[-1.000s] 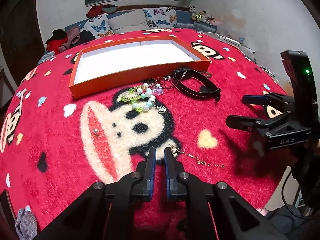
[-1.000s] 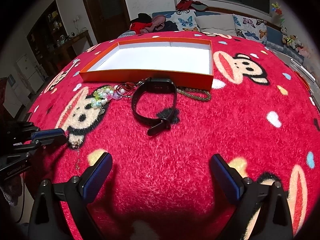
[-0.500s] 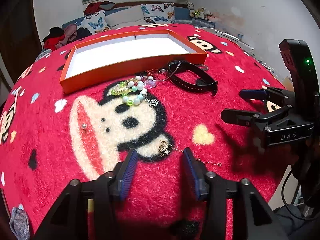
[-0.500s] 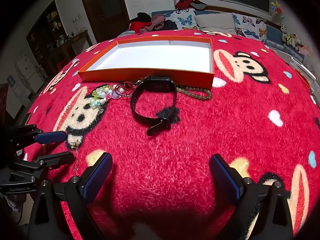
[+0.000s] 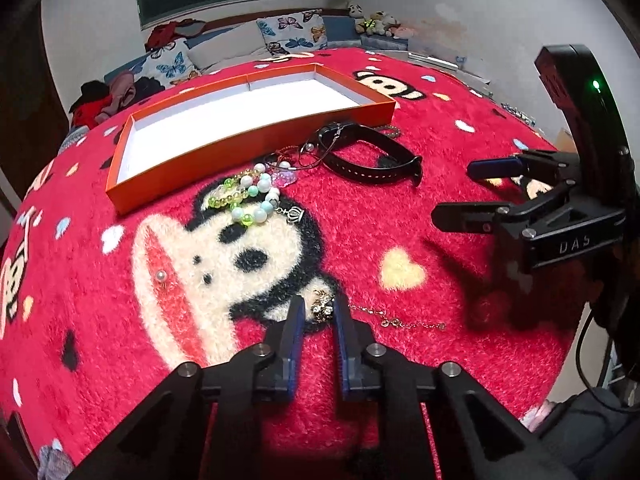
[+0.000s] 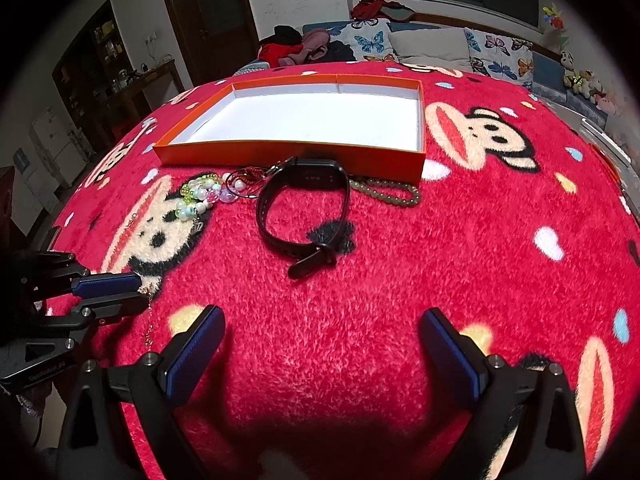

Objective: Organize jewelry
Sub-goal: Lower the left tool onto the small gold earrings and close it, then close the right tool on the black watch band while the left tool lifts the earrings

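While the red monkey-print blanket [image 5: 400, 208] covers the whole surface, the jewelry lies scattered across it in front of an orange tray [image 5: 256, 138] with a white floor, which sits at the far side. Going left to right in the left wrist view, a single pearl stud [image 5: 161, 276] rests alone on the cartoon mouth, then a cluster of green, white and teal beaded bracelets [image 5: 252, 196] with a small crown charm lies just beside the tray's near wall, touching a tangle of thin wire hoops [image 5: 298, 158]. Next comes a black wristband [image 5: 372, 156], looped and lying flat near the tray's right corner, with an olive bead strand [image 6: 386, 192] behind it against the tray wall. Low in the frame, the left gripper [image 5: 319, 312] has its blue-padded fingers [image 5: 297, 322] parted only narrowly, one on each side of the ornament end of a gold chain bracelet [image 5: 324, 306]; I cannot tell whether the pads press on it yet. The chain trails off to the right across the blanket. Farthest right, the right gripper [image 5: 460, 190] hovers above the blanket with its fingers spread wide and nothing between them; its own view shows the wristband well ahead of the gap.
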